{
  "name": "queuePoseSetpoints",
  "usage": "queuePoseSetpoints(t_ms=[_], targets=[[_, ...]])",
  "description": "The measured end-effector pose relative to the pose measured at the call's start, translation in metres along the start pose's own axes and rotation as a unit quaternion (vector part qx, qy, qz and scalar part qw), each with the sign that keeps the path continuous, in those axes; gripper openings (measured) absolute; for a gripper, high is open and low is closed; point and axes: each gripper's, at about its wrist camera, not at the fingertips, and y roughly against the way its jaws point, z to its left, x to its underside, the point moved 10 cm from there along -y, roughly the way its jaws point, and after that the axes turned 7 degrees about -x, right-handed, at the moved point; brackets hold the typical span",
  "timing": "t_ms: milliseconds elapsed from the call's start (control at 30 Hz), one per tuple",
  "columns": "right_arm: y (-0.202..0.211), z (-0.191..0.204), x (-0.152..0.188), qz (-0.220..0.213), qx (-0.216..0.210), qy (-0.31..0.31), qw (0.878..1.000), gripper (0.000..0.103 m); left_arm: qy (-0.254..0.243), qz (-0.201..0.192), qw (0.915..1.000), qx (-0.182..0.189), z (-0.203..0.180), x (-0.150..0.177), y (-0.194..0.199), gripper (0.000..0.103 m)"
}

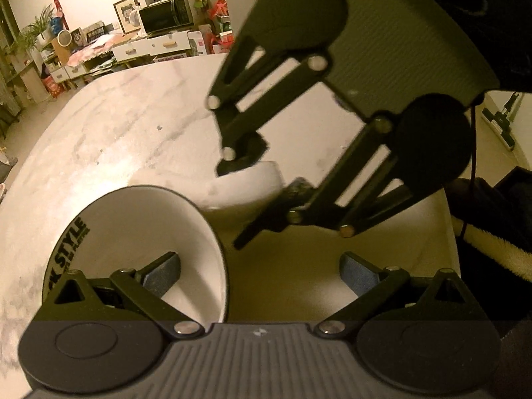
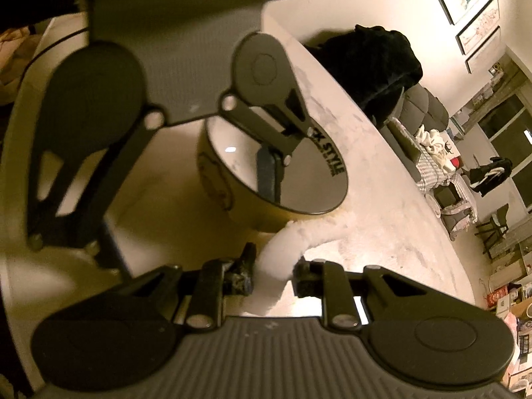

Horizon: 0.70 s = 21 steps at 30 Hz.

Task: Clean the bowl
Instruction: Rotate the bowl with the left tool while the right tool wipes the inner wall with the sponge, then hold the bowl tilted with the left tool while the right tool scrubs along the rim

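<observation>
A yellow bowl (image 1: 133, 232) with a white inside and black "STYLE" lettering on its rim stands on the marble table (image 1: 116, 116). My left gripper (image 1: 259, 272) is open; its left finger is inside the bowl, its right finger outside the wall. In the right wrist view the bowl (image 2: 232, 153) shows the same straddle. My right gripper (image 2: 274, 277) is shut on a white fluffy cloth (image 2: 286, 246) that lies on the table just beside the bowl. The cloth (image 1: 246, 183) and right gripper (image 1: 256, 179) also show in the left wrist view.
The marble table's curved edge (image 2: 415, 183) runs to the right. A black garment (image 2: 372, 63) hangs on a chair past the table. Shelves, a microwave (image 1: 166, 15) and clutter stand at the far wall.
</observation>
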Motion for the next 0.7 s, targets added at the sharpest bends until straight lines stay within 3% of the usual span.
queuePoseSetpoints(t_ms=[400,700], targets=[[-0.005,-0.003,0.004,-0.009,-0.011,0.003,1.0,0.023,0.004,-0.004,1.0,0.0,0.009,-0.006,-0.009,0.102],[-0.019,-0.025,0.003,-0.019,-0.007,-0.009,1.0,0.023,0.014,-0.028,0.9995,-0.005,0.013,-0.014,-0.017,0.103]])
